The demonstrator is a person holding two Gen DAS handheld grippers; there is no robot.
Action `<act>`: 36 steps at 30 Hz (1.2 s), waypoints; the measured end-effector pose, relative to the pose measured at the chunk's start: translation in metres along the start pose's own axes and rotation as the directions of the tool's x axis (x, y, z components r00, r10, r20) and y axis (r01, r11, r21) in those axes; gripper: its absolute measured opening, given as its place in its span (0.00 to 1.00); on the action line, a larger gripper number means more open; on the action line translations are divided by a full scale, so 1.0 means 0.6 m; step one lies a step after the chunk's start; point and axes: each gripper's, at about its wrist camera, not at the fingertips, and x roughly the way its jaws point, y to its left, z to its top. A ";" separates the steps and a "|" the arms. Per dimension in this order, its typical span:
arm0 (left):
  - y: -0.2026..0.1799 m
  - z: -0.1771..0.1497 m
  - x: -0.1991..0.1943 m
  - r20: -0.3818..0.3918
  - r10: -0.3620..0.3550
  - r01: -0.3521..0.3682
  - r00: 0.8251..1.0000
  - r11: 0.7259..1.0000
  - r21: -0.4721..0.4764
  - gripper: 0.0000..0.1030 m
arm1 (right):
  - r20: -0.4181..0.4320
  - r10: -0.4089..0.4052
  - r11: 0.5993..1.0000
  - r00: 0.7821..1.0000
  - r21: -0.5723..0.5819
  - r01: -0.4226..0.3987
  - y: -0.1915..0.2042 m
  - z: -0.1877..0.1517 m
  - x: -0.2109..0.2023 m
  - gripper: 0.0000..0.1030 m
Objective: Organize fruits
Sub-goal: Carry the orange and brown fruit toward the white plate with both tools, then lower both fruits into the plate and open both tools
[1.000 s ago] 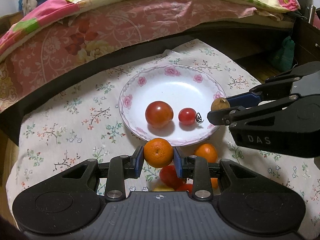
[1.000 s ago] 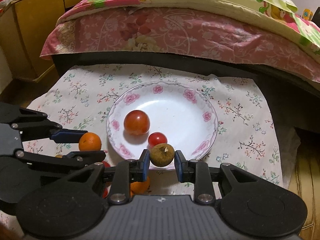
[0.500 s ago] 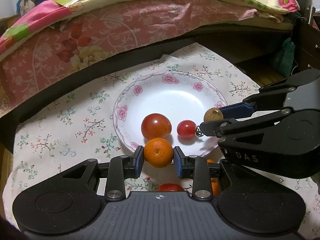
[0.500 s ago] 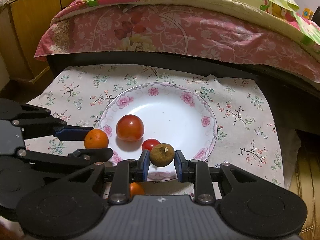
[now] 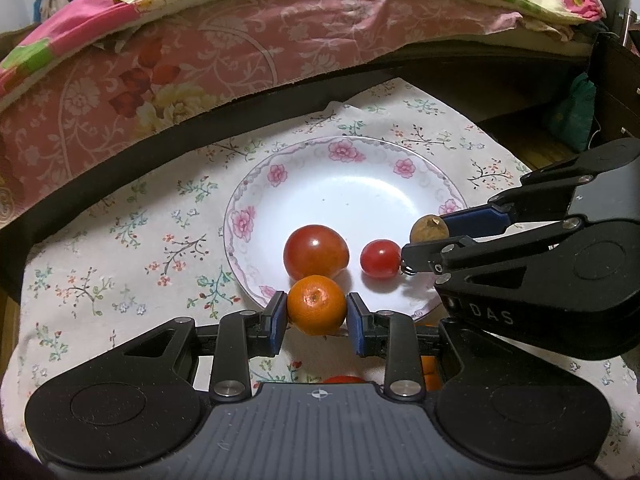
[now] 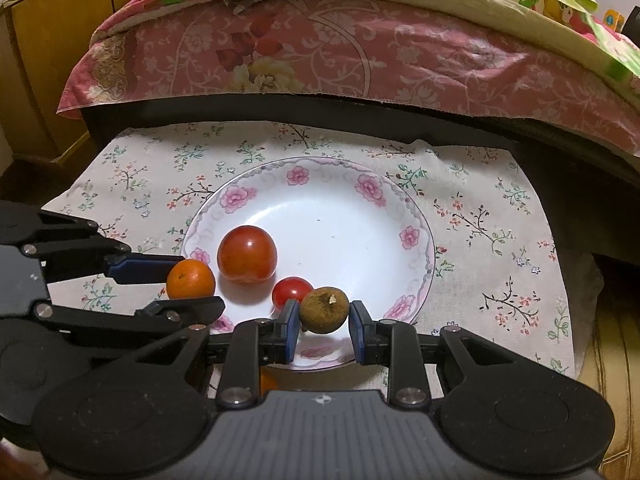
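A white plate with pink flowers (image 5: 348, 152) (image 6: 416, 216) lies on the floral cloth; in it rest a large tomato (image 5: 315, 252) (image 6: 247, 254) and a cherry tomato (image 5: 380, 259) (image 6: 291, 291). My left gripper (image 5: 317, 317) (image 6: 188, 284) is shut on a small orange (image 5: 317, 305) (image 6: 190, 279), held over the plate's near-left rim. My right gripper (image 6: 325, 320) (image 5: 426, 236) is shut on a brown round fruit (image 6: 324, 310) (image 5: 429, 229), held over the plate's near-right part, just right of the cherry tomato.
Loose fruit lies on the cloth under the grippers: a red piece (image 5: 344, 379) and an orange one (image 5: 429, 366) (image 6: 268, 384). A bed with a pink flowered sheet (image 5: 224, 56) (image 6: 320, 48) runs along the far side. A wooden cabinet (image 6: 44, 52) stands far left.
Both grippers have moved forward with their fruit, from the cloth in front of the plate to above its near rim. The plate's tomatoes stayed put.
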 end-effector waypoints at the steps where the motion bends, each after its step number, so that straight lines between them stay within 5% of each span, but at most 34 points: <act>1: 0.000 0.000 0.001 0.001 0.005 -0.005 1.000 1.000 0.004 0.37 | -0.001 0.000 1.000 1.000 0.002 0.000 -0.001 0.000 0.001 0.26; 36: 0.013 0.007 0.031 0.027 -0.006 0.007 1.000 0.999 -0.038 0.47 | 0.072 0.021 0.998 0.997 0.060 -0.026 -0.012 0.016 0.012 0.27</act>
